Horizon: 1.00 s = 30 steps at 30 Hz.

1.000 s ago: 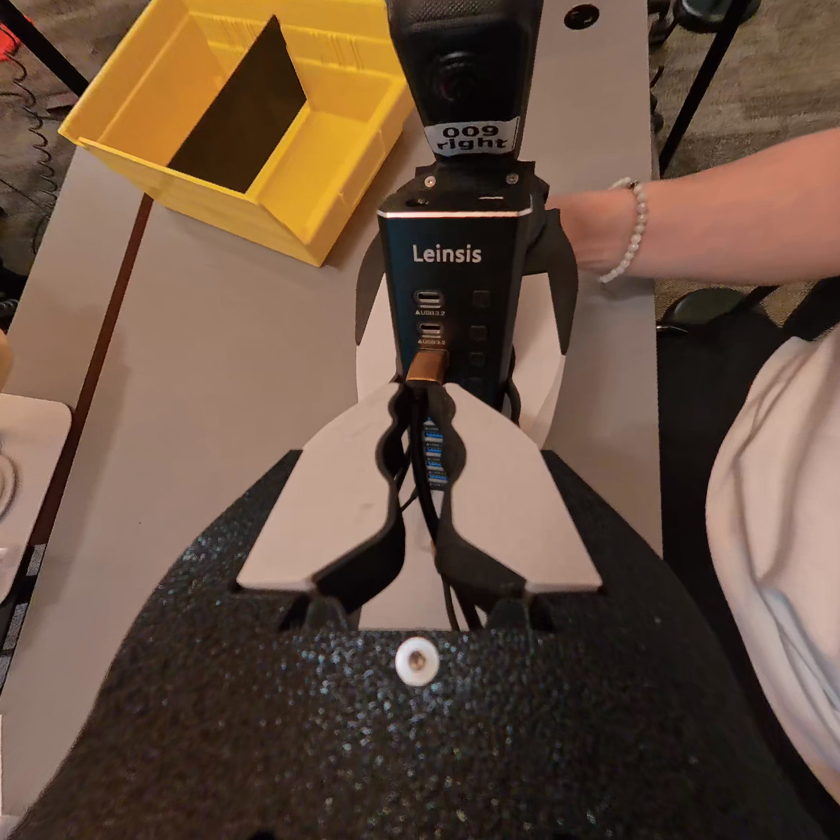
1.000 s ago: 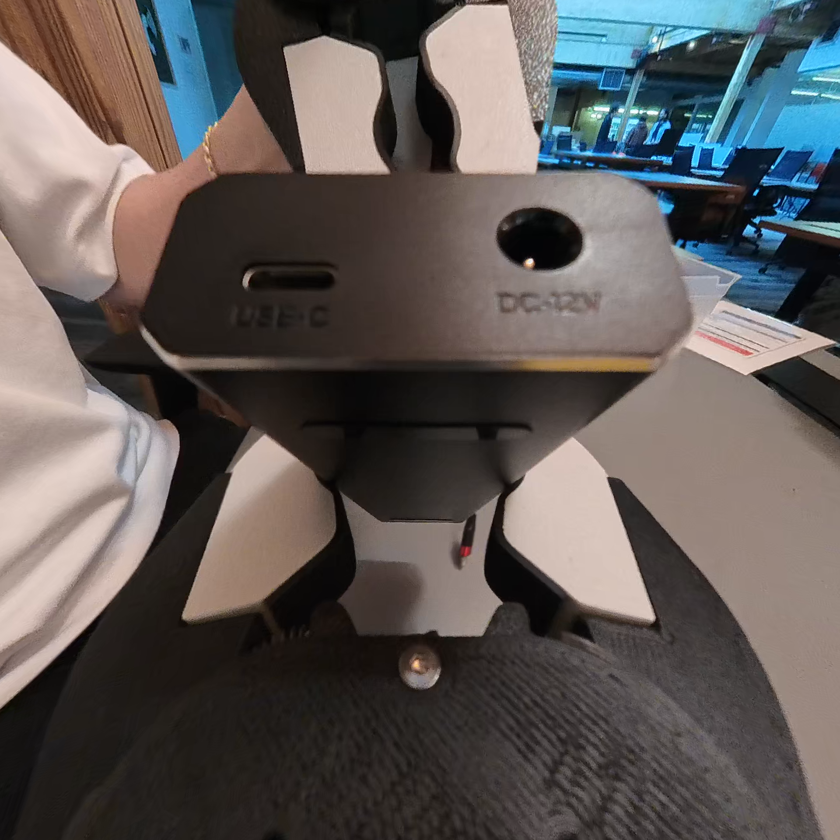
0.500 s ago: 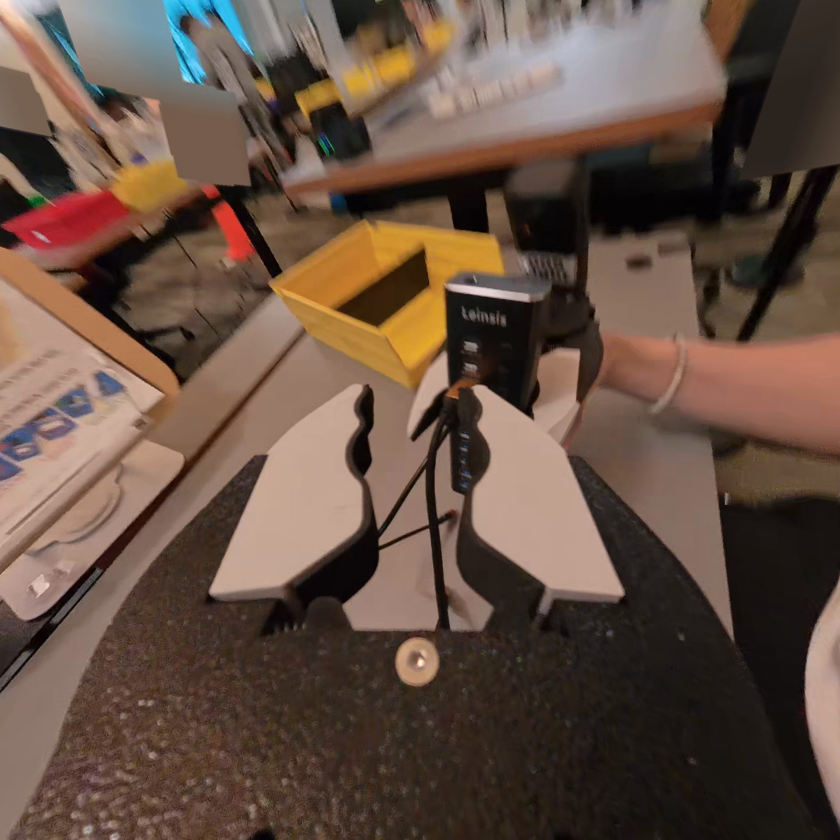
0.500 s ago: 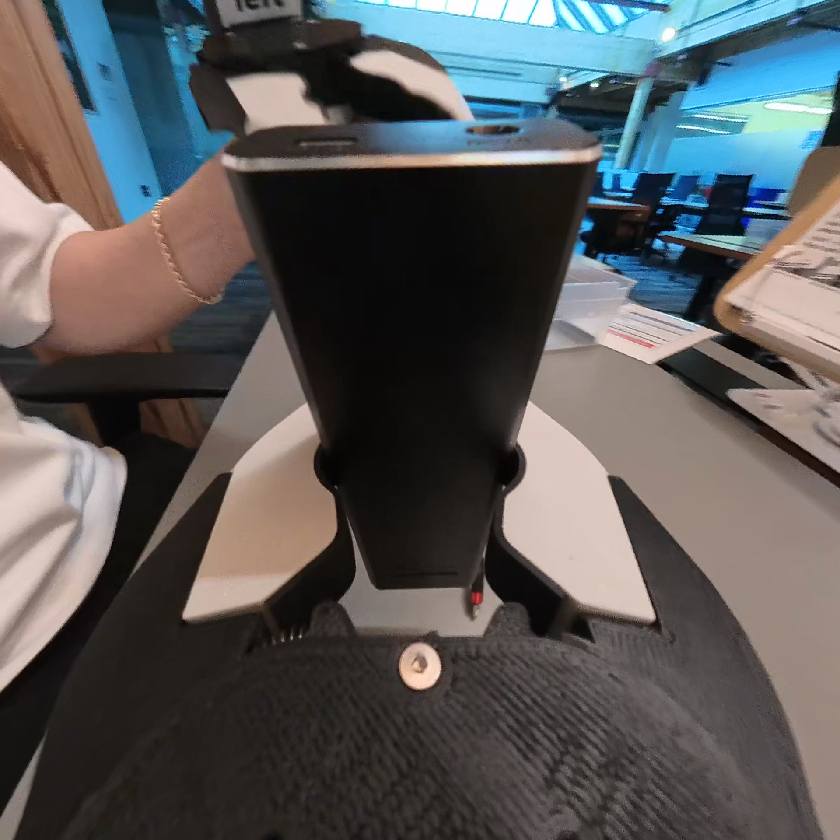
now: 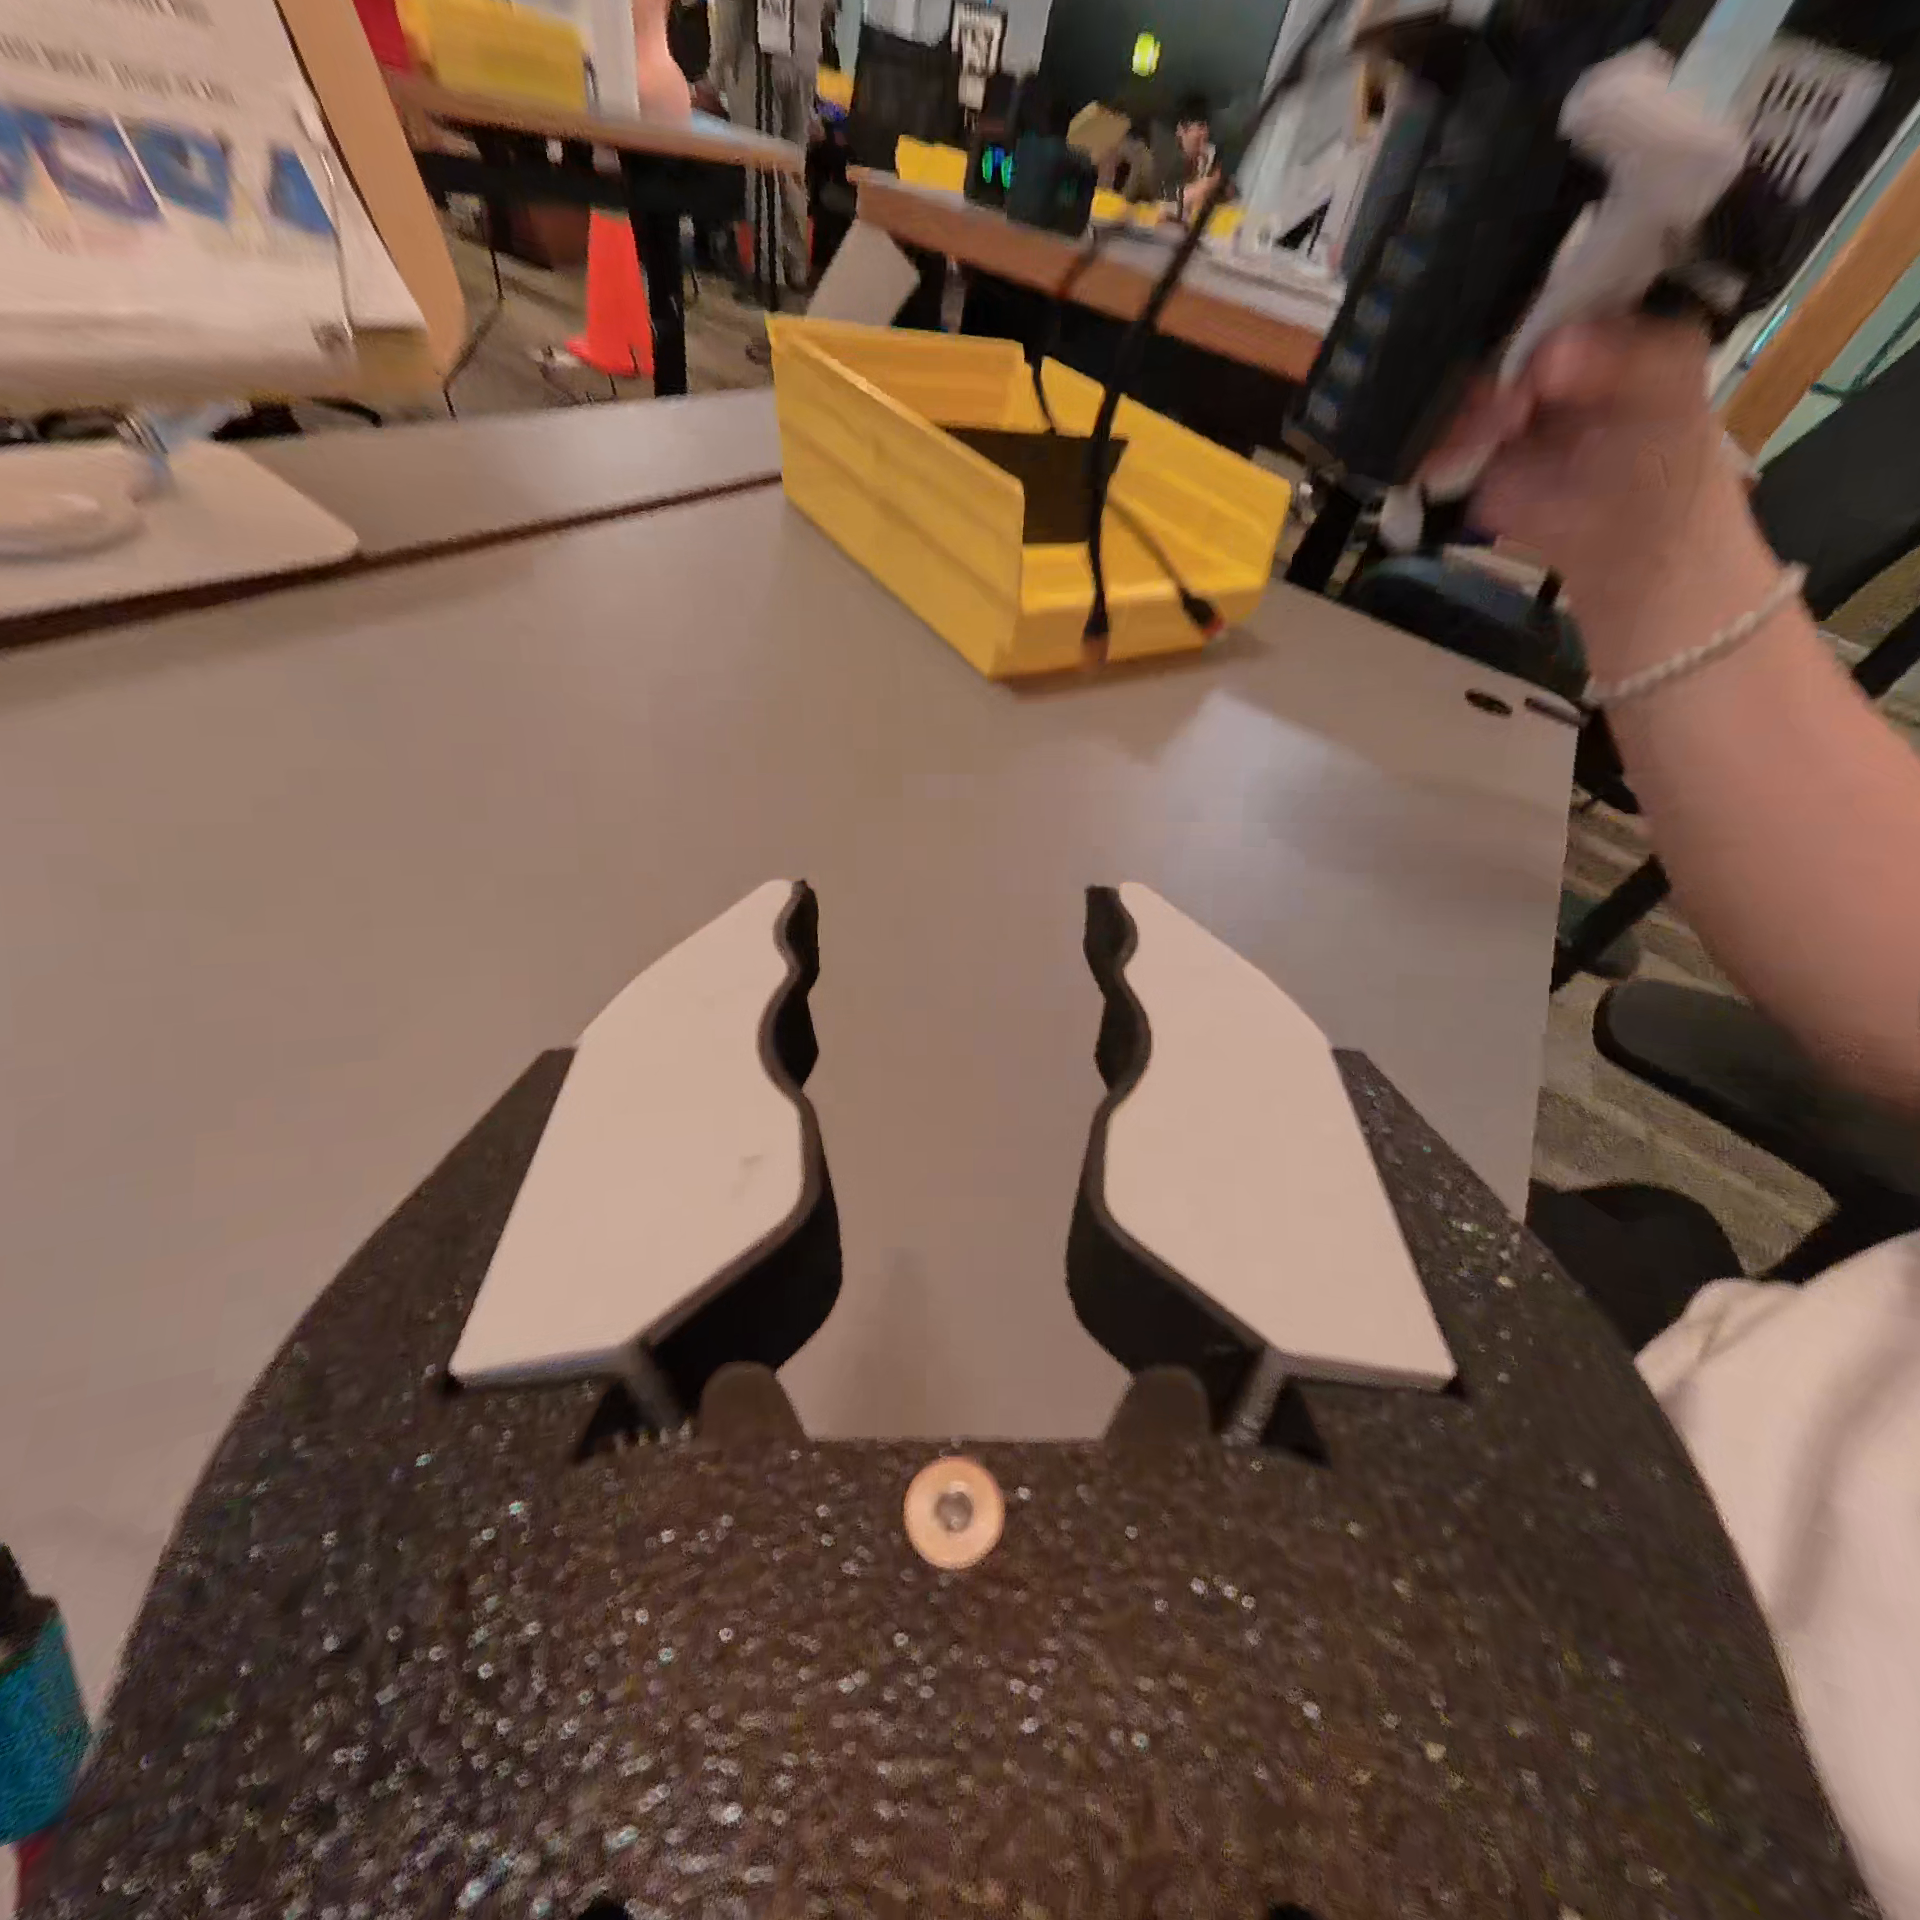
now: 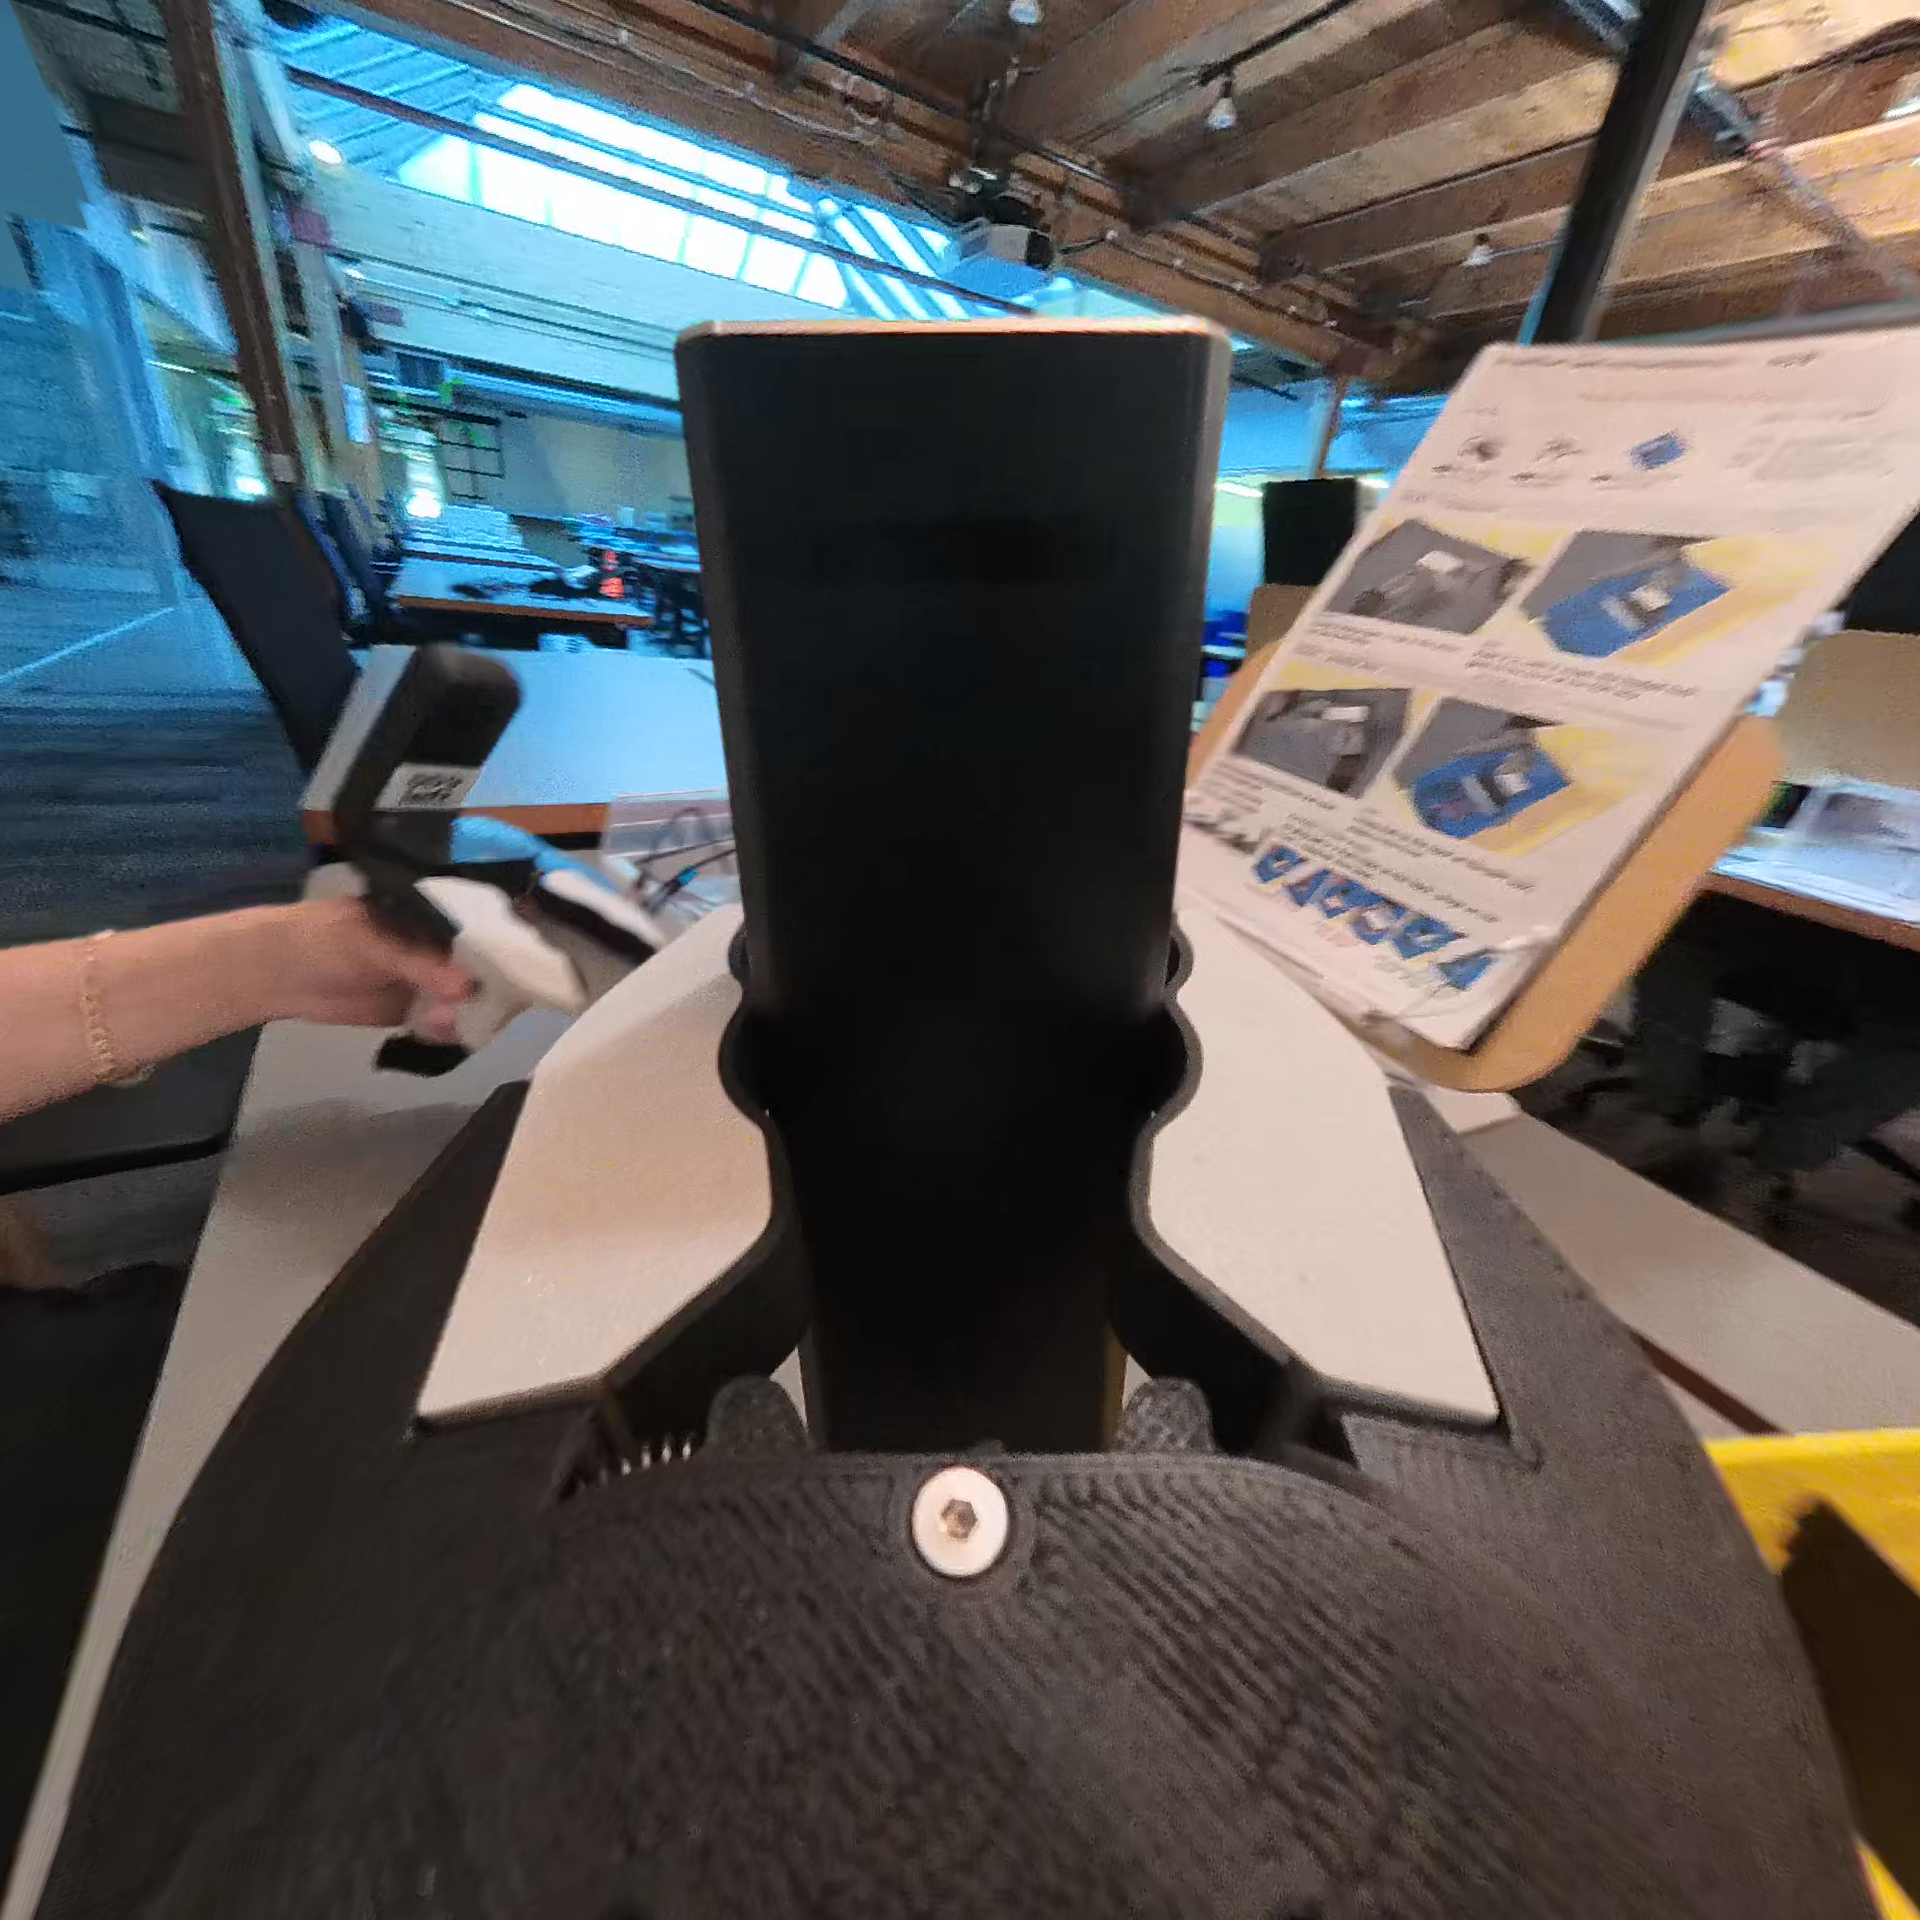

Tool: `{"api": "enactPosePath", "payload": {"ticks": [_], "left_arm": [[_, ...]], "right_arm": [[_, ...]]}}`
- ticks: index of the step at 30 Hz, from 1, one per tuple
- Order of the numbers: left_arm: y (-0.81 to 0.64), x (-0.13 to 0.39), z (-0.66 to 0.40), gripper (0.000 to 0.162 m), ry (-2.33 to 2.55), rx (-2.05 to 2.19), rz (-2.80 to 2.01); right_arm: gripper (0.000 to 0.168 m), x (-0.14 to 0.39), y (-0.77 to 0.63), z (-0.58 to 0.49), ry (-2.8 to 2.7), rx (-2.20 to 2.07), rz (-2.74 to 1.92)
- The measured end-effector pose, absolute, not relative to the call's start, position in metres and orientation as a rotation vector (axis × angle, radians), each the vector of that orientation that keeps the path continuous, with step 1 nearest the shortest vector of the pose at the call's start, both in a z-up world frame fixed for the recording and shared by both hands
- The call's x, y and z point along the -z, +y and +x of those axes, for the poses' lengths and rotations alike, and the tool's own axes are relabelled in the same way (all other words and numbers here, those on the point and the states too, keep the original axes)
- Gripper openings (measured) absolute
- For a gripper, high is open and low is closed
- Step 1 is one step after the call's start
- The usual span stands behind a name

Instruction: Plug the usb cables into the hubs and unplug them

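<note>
Left gripper (image 5: 948, 904): jaws wide, empty.
Right gripper (image 6: 956, 997): jaws clamp the hub (image 6: 951, 727).
Cable (image 5: 1101, 499): ahead, dangling; steady your hub, then grip the plug squarely.

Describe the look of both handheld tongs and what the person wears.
Both tongs, left and right, have pale grey flat fingers with wavy black inner pads on speckled black printed bodies, one silver screw each. The person wears a white sleeve and wrist bracelets.

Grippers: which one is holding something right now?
The right gripper, shut on the black USB hub. The left gripper is open, nothing between its fingers, only bare table below.
</note>
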<state>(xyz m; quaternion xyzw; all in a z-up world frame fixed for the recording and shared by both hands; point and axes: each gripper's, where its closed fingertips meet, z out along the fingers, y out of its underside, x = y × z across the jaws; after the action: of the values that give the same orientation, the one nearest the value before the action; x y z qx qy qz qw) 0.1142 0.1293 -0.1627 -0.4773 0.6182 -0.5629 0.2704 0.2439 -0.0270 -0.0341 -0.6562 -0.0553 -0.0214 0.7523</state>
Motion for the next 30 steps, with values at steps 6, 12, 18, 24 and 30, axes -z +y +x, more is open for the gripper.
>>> {"api": "enactPosePath", "payload": {"ticks": [6, 12, 18, 24, 30], "left_arm": [[0.121, 0.190, 0.105, 0.051, 1.762, 1.472, -1.282], [0.113, 0.209, 0.104, 0.050, 1.811, 1.431, -1.263], [0.109, 0.222, 0.104, 0.050, 1.832, 1.427, -1.289], [0.110, 0.227, 0.101, 0.049, 1.839, 1.430, -1.316], [0.111, 0.229, 0.102, 0.048, 1.853, 1.470, -1.365]], "right_arm": [[0.072, -0.001, -0.048, 0.331, 0.004, 0.338, -1.578], [0.073, -0.013, -0.062, 0.459, 0.066, 0.688, -1.817], [0.072, 0.041, -0.053, 0.544, 0.053, 0.671, -2.146], [0.072, 0.087, -0.033, 0.561, 0.183, 0.401, -2.164], [0.073, 0.154, -0.066, 0.589, 0.350, 0.475, -2.437]]}}
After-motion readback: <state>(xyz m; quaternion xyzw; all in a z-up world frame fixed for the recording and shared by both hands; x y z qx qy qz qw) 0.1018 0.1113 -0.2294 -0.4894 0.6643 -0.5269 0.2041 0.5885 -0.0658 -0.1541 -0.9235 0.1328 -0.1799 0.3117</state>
